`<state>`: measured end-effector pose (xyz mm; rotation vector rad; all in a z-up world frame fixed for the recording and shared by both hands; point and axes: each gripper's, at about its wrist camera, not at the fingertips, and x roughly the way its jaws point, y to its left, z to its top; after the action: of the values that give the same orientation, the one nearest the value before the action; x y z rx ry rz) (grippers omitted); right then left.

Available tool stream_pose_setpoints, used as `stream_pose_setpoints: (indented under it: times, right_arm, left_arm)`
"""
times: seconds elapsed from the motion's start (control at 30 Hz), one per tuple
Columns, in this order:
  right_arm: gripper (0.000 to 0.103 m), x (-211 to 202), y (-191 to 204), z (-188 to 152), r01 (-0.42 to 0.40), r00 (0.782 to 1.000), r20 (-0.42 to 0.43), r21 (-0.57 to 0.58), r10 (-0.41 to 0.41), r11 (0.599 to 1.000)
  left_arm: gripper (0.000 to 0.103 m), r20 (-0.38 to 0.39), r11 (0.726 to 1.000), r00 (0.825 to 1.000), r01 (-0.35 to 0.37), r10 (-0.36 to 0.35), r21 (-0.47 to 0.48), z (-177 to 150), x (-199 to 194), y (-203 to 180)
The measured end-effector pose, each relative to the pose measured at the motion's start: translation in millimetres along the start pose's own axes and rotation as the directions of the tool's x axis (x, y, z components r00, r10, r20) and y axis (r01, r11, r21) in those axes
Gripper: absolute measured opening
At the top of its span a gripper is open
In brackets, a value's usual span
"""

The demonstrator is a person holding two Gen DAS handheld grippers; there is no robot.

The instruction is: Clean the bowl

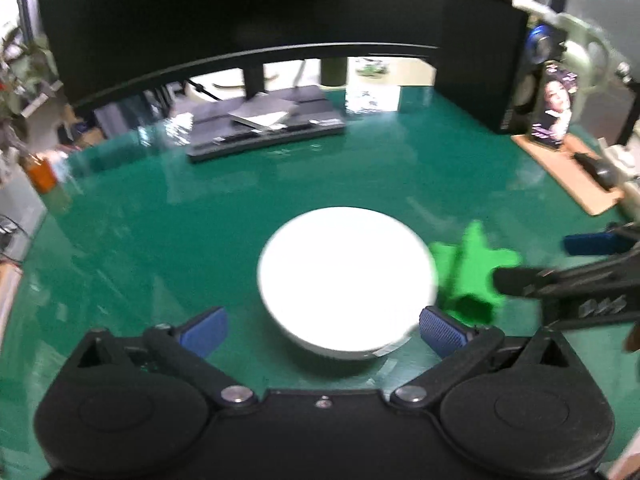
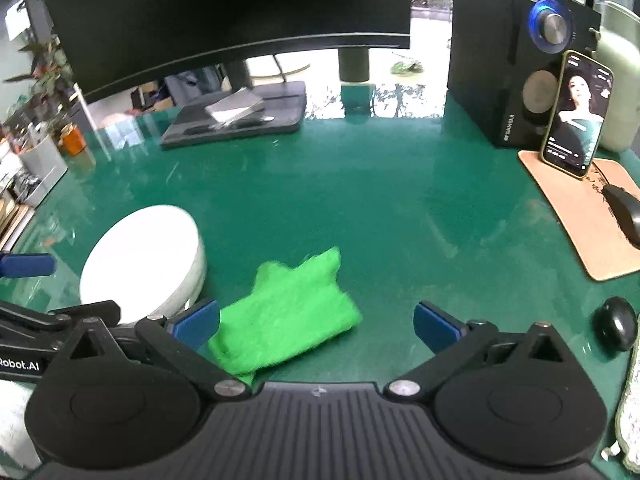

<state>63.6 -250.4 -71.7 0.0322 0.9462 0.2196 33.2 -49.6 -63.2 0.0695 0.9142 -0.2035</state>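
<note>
White bowl (image 1: 346, 280) seen at centre of left wrist view, resting on green surface (image 1: 240, 208), between spread blue pads of left tongs (image 1: 324, 330), nothing gripped. Green cloth (image 2: 286, 312) lies crumpled just right of bowl, lower centre of right wrist view. Right tongs (image 2: 316, 326) spread wide over cloth, nothing held. Monitor (image 2: 224, 12) fills upper frame; phone (image 2: 576, 114) stands propped at upper right.

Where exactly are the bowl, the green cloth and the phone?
bowl (image 1: 346, 276): left wrist view, middle of its white inside.
green cloth (image 2: 288, 312): right wrist view, centre of the cloth.
phone (image 2: 578, 114): right wrist view, its lit screen.
</note>
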Motion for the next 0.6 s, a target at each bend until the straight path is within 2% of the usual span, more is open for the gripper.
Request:
stream_pose_setpoints:
  times: [0.23, 0.6]
  right_arm:
    - [0.103, -5.6, 6.9, -9.6, 0.049, 0.998, -0.041, -0.006, -0.049, 0.999]
    - [0.103, -15.4, 13.8, -12.3, 0.092, 0.995, -0.048, -0.018, -0.093, 0.996]
  left_arm:
    - [0.103, 0.003, 0.998, 0.999, 0.040, -0.039, -0.046, 0.3, -9.6, -3.6]
    - [0.102, -0.021, 0.998, 0.999, -0.029, 0.027, -0.055, -2.5, -15.9, -5.5]
